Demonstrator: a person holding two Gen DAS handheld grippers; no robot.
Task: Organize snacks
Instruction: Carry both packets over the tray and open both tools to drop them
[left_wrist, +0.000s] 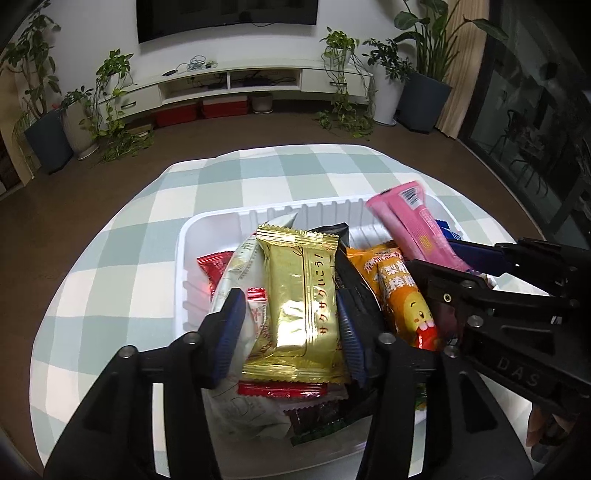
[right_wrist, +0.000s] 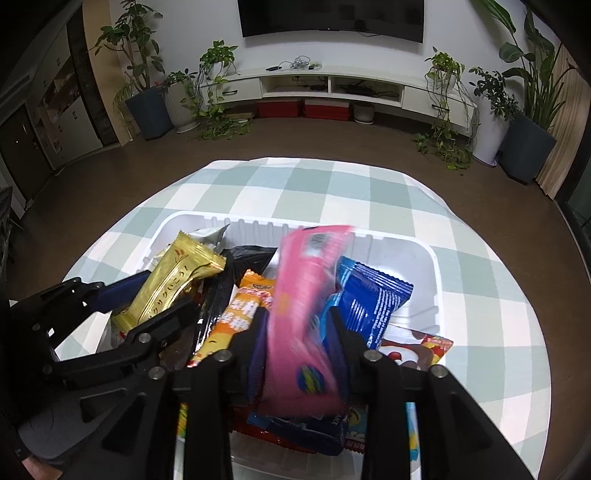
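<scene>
Left wrist view: gold pack (left_wrist: 301, 299) lies on the snack pile in the white tray (left_wrist: 221, 221), seemingly just dropped there. Left gripper (left_wrist: 291, 325) jaws stand apart around it, pads off the wrapper, holding nothing.

Right wrist view: pink pack (right_wrist: 306, 314), blurred, stands tilted between right gripper (right_wrist: 301, 354) jaws over the tray; jaws parted, looks released, contact unclear.

- The tray (left_wrist: 186, 236) sits on the desk (left_wrist: 110, 258), packed with snack packets.
- The wafer packet (left_wrist: 301, 295) lies on top, left of the stick packet (right_wrist: 303, 314).
</scene>
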